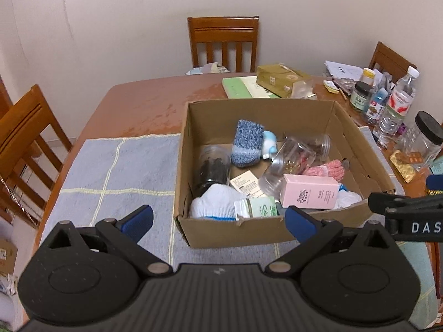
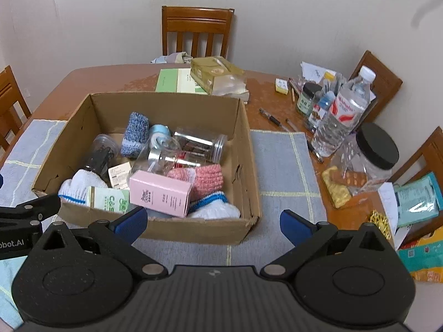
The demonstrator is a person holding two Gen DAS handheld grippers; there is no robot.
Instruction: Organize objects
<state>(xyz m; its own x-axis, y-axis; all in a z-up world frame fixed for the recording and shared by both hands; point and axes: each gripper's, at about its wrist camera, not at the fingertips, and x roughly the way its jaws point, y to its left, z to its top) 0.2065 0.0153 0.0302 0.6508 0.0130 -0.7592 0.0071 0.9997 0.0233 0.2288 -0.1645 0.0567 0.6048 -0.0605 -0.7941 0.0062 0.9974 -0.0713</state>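
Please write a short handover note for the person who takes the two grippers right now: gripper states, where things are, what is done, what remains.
Left gripper: open, empty, above the near edge of the cardboard box.
Right gripper: open, empty, at the box's near right corner.
Done: pink carton, blue sock, clear jars and white socks lie in the box.
Left, probably: water bottle, black-lidded jar and packets on the table, right of the box.

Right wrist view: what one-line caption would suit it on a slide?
Open right gripper poised before a cardboard box holding a pink carton, jars and knitted cloths, on a cluttered wooden table.
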